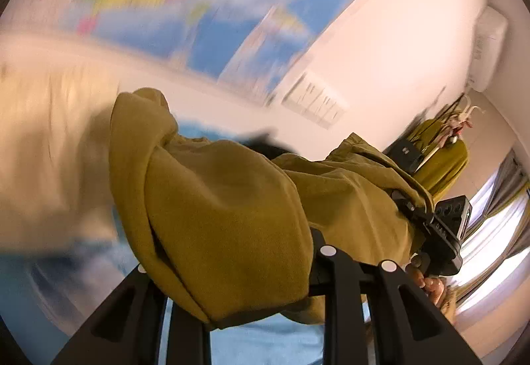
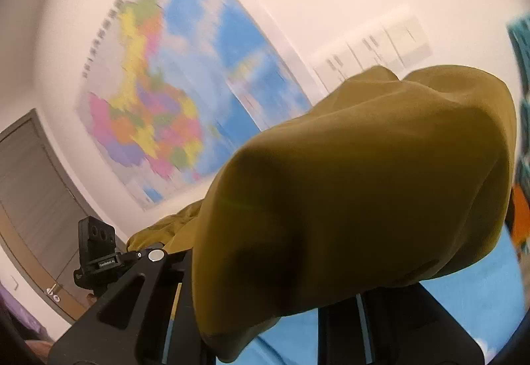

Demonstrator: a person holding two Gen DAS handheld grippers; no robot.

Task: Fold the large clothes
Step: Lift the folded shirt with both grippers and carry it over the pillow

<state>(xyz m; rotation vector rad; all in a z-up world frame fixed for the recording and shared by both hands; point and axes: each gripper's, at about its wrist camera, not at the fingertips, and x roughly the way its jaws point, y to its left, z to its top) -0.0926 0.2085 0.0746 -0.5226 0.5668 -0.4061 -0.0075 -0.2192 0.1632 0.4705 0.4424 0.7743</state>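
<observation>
A large mustard-yellow garment (image 1: 225,209) hangs bunched in the air. In the left wrist view it drapes over my left gripper (image 1: 251,285) and hides the pads; the black fingers (image 1: 132,302) close on a fold of it. The cloth stretches right to the right gripper's camera block (image 1: 447,219), with a person's hand (image 1: 430,285) below it. In the right wrist view the same garment (image 2: 364,182) covers my right gripper (image 2: 265,305), pinched between its fingers (image 2: 132,292). The left gripper's camera block (image 2: 96,249) shows at lower left.
A light blue surface (image 1: 265,341) (image 2: 470,305) lies below the cloth. On the white wall hang a coloured map (image 2: 159,93) and papers (image 1: 314,100). A grey door (image 2: 33,186) is at left; a curtained window (image 1: 497,232) and a coat stand (image 1: 444,159) are at right.
</observation>
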